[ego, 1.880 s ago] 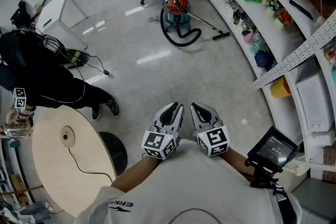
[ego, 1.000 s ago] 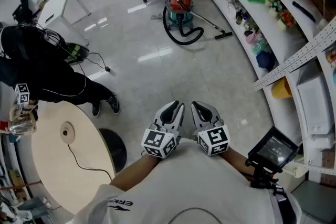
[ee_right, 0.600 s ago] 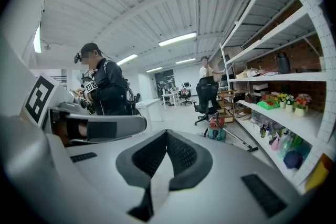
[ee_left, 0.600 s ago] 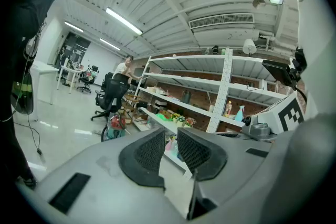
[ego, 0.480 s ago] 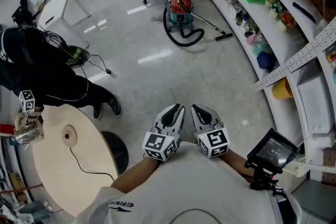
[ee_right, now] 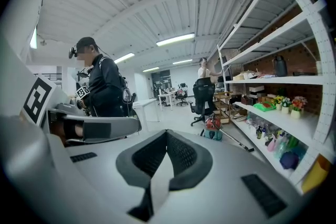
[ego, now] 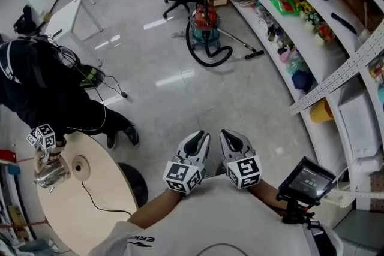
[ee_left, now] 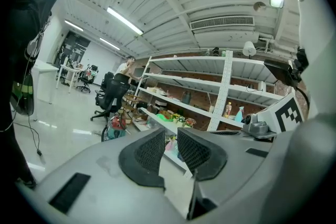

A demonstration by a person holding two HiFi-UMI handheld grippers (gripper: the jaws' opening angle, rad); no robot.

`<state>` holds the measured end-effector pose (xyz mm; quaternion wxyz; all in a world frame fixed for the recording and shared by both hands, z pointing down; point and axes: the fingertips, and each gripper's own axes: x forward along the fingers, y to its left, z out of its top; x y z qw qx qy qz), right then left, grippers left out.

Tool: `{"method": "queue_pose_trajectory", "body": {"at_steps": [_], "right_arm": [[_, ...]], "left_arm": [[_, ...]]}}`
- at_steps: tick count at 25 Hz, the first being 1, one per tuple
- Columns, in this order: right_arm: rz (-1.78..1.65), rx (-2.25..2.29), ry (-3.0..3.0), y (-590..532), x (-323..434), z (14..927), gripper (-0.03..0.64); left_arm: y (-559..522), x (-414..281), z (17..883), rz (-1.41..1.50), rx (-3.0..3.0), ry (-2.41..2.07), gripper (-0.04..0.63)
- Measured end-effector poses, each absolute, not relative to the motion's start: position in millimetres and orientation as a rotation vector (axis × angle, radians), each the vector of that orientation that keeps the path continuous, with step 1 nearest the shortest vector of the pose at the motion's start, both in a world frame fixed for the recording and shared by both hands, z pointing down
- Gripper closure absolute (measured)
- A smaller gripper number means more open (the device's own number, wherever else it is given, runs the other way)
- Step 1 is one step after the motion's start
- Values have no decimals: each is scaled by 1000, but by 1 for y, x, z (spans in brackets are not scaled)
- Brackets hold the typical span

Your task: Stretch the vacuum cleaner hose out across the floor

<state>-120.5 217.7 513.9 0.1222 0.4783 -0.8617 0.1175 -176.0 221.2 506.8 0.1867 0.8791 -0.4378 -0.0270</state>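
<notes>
Though far off, one vacuum (ego: 203,21), two tongs (ego: 201,138) (ego: 231,136)

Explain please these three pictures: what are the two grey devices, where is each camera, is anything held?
A person holds two grey two-jaw tools, the left gripper and the right gripper. The head view looks down from the person's head; each gripper view looks along that tool's jaws. On the shiny grey floor ahead stands a red and teal canister vacuum cleaner, its black hose curled. Nothing is held: left jaws slightly apart, right jaws shut.
</notes>
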Motion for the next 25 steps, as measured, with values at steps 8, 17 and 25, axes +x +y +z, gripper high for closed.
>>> {"method": "queue_pose_trajectory", "body": {"at_steps": [8,17,25], "right_arm": [[227,1376,-2513,191,-126,498,614],[174,1382,-2526,89,-84,489,614],[184,1358,-2554,20,-53,489,614]], "left_arm": [[194,-183,491,-81,2495,-1251,520],[90,-136,478,-80,2551,-1246,523],[17,-102,471,-80,2565,-1275,525]]}}
